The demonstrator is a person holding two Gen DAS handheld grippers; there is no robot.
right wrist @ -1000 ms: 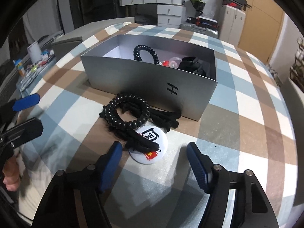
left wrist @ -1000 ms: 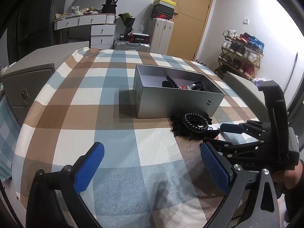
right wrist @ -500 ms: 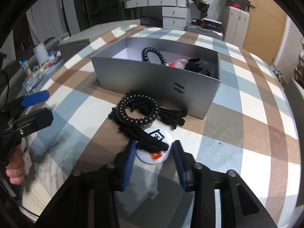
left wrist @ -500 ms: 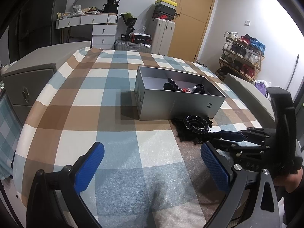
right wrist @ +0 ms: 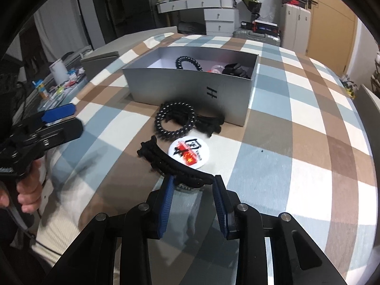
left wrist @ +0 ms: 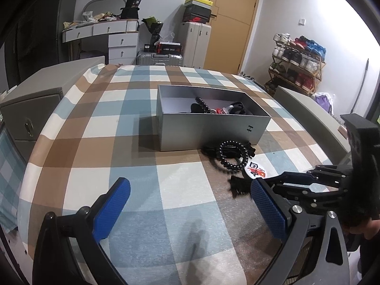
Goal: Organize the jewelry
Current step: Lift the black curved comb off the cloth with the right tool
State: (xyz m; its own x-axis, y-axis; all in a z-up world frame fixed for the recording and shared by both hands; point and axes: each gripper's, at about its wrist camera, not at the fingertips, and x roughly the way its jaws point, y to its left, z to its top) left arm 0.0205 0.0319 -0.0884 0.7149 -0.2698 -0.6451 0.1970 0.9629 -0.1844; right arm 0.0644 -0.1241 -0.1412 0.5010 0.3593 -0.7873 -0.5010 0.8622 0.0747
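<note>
- The room is a cluttered bedroom: a wooden door [left wrist: 234, 19] at the top centre of the left wrist view, a shoe rack [left wrist: 298, 63] at the right edge, a white dresser [left wrist: 111, 40] at the upper left.
- The bench [left wrist: 142, 185] fills the middle and lower part of both views under a blue, brown and white checked cloth.
- A grey open box [right wrist: 190, 87] sits on the bench just above the centre of the right wrist view; a black beaded coil and other dark and red pieces lie inside, too small to tell apart.
- The left gripper [left wrist: 190, 204] takes up the bottom of its own view, blue pads spread wide with only cloth between them; in the right wrist view it shows at the left edge, held by a hand [right wrist: 27, 190].
- The right gripper [right wrist: 193, 201] sits at the bottom centre of its view. Its jaws have just been closing and now stand narrow, clamped on the near end of a black hair clip [right wrist: 171, 161], which reaches up and left across the cloth.
- A black beaded bracelet [right wrist: 174, 121] lies in front of the box, on top of other dark clips.
- A round white badge [right wrist: 190, 153] with a red mark lies just right of the held clip and below the bracelet.
</note>
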